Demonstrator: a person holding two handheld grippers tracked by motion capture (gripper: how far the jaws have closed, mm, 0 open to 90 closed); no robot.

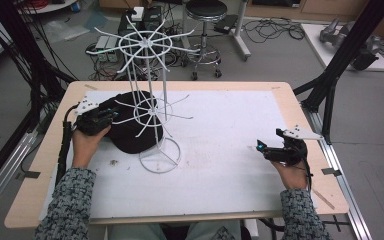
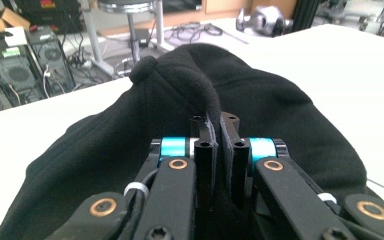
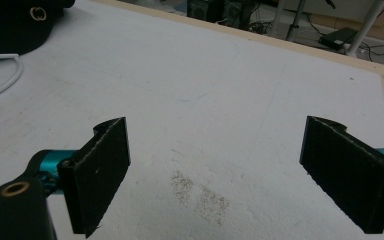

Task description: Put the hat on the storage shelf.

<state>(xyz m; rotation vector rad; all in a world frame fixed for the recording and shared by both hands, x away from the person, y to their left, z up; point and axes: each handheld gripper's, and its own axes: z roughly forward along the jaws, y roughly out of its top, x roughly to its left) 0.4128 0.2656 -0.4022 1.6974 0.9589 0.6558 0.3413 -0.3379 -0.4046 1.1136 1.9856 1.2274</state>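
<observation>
Seen from above, the left tool (image 1: 111, 114) sits at the black cap (image 1: 130, 132) beside a white wire rack (image 1: 150, 107); the right tool (image 1: 261, 148) rests apart on the worktop (image 1: 220, 130).

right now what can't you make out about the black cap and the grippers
- Black cap: in the high view the white wire rack crosses it and the left gripper covers its near edge.
- Cap's front: in the left gripper view the jaws, shut on a fold, hide what lies behind them.
- Cap's emblem: in the right gripper view the top edge cuts the cap off.
- Right gripper: small in the high view.
</observation>
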